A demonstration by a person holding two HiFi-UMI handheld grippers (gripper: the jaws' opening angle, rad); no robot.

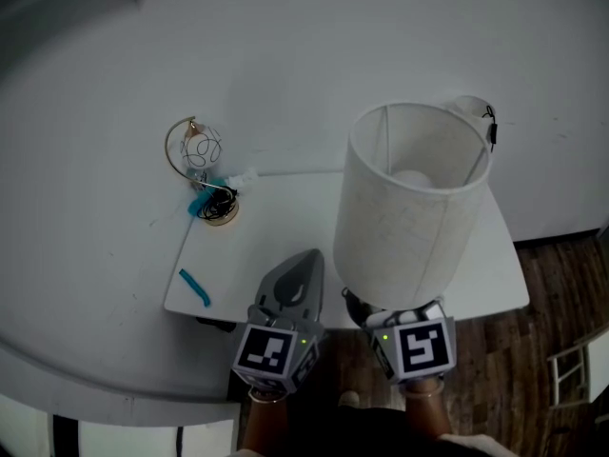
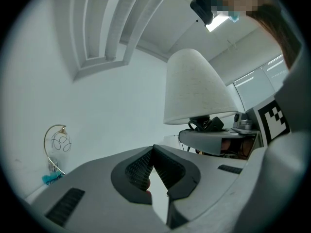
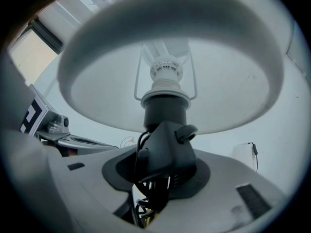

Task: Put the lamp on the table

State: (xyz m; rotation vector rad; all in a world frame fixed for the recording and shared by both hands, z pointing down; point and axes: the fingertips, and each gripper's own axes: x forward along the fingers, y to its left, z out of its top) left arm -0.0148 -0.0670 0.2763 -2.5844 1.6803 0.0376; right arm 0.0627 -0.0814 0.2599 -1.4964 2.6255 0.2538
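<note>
Right hand-held gripper (image 3: 163, 166) is clamped on the black neck of the white drum-shaded lamp (image 1: 409, 208), holding it upright over the near right part of the white table (image 1: 276, 246). Left hand-held gripper (image 2: 151, 154) is clenched and empty, just left of it.

White table (image 1: 276, 246) is standing on the wood floor (image 1: 557, 298), which is showing past its right edge. A small gold-arc wire ornament (image 1: 197, 149) is sitting at the far left corner, with its round base on the tabletop. A teal scrap (image 1: 204, 201) and some dark wire are bunching against that base. A teal strip (image 1: 195, 287) is lying flat near the front left edge, well apart from the ornament.
</note>
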